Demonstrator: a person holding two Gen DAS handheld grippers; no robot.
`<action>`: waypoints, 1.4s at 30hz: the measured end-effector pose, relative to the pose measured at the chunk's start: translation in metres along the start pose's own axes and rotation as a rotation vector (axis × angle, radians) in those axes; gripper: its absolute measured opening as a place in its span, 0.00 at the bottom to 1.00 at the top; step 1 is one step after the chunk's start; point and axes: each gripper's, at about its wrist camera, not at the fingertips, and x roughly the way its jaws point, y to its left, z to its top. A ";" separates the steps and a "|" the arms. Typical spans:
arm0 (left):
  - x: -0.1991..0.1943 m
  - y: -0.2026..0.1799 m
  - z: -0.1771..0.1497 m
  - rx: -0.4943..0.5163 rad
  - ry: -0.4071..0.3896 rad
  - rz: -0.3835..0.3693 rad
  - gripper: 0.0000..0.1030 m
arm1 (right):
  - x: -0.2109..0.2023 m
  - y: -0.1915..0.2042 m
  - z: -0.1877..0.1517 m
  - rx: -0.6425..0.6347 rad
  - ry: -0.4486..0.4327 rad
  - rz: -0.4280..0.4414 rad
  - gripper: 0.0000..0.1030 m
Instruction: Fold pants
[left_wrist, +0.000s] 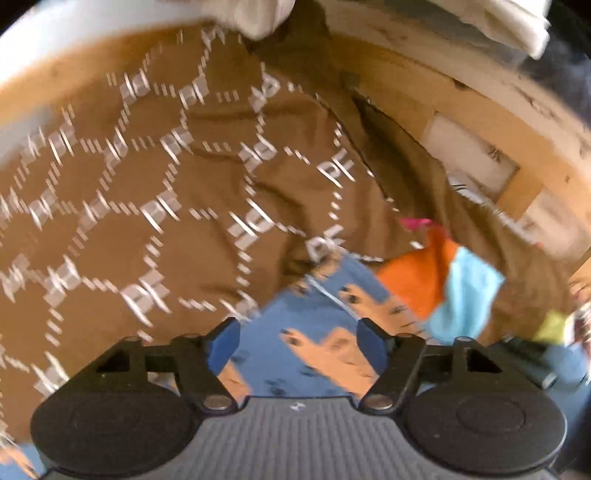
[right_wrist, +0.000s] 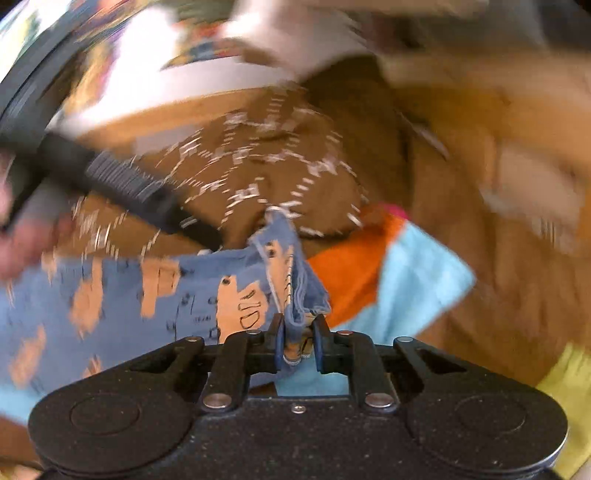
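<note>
Two grippers working: my right gripper (right_wrist: 298, 345) fingers pinch pants (right_wrist: 147, 295) edge; left gripper (left_wrist: 295, 341) fingers spread, empty above pants. Folding barely begun, I judge.

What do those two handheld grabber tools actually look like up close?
Both are black plastic. The left gripper has two round discs at its base, a grey ribbed plate between them, hinged link arms with silver rivets, and blue pads on its fingers. The right gripper is built the same, though its middle plate looks black and speckled. No cables or sleeves show clearly.
</note>
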 end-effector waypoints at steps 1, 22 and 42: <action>0.004 0.001 0.002 -0.039 0.025 -0.042 0.71 | -0.002 0.007 -0.002 -0.065 -0.014 -0.012 0.15; 0.046 -0.010 0.012 -0.339 0.149 -0.094 0.55 | -0.009 0.077 -0.041 -0.694 -0.093 -0.052 0.14; 0.020 0.024 -0.011 -0.407 0.109 -0.075 0.12 | -0.017 0.078 -0.030 -0.616 -0.102 -0.005 0.15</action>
